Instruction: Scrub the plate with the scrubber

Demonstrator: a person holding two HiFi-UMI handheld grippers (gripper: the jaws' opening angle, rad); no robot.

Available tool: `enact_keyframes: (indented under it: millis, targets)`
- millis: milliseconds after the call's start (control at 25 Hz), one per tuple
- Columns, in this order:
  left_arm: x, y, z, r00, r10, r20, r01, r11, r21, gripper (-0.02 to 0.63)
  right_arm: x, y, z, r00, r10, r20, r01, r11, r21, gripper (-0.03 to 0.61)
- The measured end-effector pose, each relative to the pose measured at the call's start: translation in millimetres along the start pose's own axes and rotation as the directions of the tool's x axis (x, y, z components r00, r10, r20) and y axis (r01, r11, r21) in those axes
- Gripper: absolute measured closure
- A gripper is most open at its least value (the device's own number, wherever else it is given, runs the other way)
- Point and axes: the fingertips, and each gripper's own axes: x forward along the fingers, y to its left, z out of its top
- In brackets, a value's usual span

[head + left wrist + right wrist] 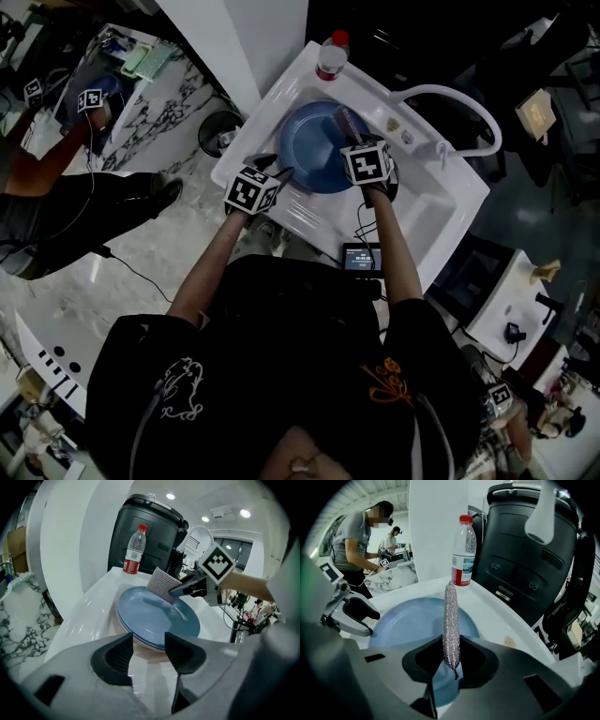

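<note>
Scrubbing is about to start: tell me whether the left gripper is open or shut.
Open. The left gripper shows its jaws apart in its own view, pressing nothing; the blue plate lies beyond the gap.

Round ceiling lamps [170,496] streak glare on the glossy white basin [77,620] and lay soft shadow on the round blue plate [154,616]; both gripper views bulge, dark-cornered.

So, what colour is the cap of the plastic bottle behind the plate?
Red. The cap shows best in the right gripper view.
</note>
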Motion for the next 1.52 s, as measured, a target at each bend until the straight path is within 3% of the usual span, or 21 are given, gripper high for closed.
enact_keyframes:
  millis: [240, 480, 1080, 1360, 1520]
  targets:
    - [3.9, 3.0, -3.5, 1.0, -0.008, 0.012, 0.008, 1.0, -0.016, 0.407, 26.2, -4.8, 15.8, 0.994, -0.105, -0.035, 0.1, 0.987, -0.127, 0.498]
    - [4.1, 1.5, -3.0, 1.0, -0.015, 0.019, 0.016, 1.0, -0.025, 0.407, 35.0, 4.9, 23.8, 0.99, -0.131, -0.05, 0.115, 0.963, -0.243, 0.497]
    - [3.5, 1.6, -3.1, 0.998, -0.035, 0.047, 0.036, 0.999, -0.021, 0.408, 36.5, 72.6, 21.3, 0.998, 0.003, -0.06, -0.034, 0.849, -0.528, 0.499]
    - [3.3, 0.9, -2.6, 0.997, -0.048, 0.061, 0.05, 0.998, -0.024, 0.408, 26.7, 97.5, 7.1, 0.994, 0.063, -0.09, -0.106, 0.763, -0.637, 0.499]
    - [2.8, 1.1, -2.9, 0.996, -0.056, 0.064, 0.057, 0.998, -0.02, 0.408, 16.8, 112.4, -3.5, 0.987, 0.108, -0.118, -0.16, 0.733, -0.661, 0.499]
